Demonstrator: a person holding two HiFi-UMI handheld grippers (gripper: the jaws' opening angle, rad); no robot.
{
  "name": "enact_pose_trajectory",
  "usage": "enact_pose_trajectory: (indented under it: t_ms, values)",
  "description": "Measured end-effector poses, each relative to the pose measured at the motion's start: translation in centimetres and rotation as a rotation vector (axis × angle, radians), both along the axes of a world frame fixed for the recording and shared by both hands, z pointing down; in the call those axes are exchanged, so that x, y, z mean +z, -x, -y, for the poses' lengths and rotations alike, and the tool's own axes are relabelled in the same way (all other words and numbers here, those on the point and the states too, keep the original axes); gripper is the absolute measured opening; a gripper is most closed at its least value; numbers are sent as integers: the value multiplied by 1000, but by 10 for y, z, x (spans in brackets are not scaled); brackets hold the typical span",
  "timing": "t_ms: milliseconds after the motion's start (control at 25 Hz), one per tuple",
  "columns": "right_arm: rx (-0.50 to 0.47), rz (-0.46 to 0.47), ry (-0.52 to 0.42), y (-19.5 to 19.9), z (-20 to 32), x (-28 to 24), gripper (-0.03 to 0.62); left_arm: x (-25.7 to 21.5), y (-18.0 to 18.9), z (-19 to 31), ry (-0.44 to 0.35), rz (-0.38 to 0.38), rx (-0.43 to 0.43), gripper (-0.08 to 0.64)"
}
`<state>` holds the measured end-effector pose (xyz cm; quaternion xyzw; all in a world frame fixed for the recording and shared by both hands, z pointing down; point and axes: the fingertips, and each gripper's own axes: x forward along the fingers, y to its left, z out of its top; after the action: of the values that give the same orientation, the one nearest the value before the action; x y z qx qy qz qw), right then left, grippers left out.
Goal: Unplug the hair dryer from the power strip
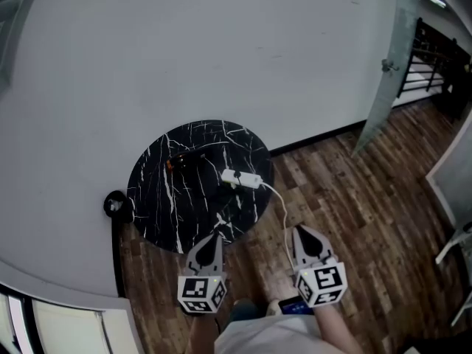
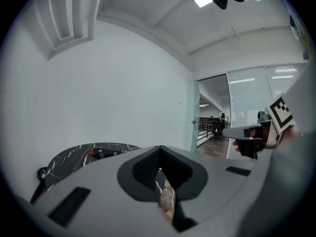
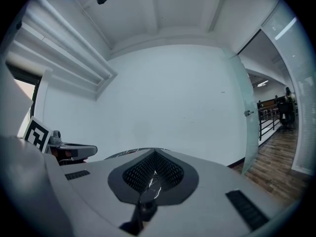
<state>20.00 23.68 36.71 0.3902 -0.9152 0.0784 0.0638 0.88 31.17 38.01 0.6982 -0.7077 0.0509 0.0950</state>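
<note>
While both grippers hang just off the near edge of the round black table [image 1: 155, 198], the task is not yet begun; this is the approach step. The left gripper [image 1: 216, 236] has its jaws pressed together on nothing, and the right gripper [image 1: 300, 232] the same. The white power strip [image 1: 242, 178] lies on the table near its right edge; the dark hair dryer [image 1: 184, 161] lies left of it, nearer the table's far side. The plug itself is too small to see. I judge that both grippers must next go forward over the table and open, one to hold down the strip, the other to pull the plug.
</note>
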Motion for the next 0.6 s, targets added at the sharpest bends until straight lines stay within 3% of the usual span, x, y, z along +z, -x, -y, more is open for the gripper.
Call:
enact_pose_trajectory:
  t_ms: [320, 600]
  values:
    - [31, 14, 43, 5, 22, 14, -3, 12, 23, 17, 17, -17, -20, 0]
    - [28, -21, 68, 32, 69, 32, -3, 21, 49, 70, 2, -32, -9, 0]
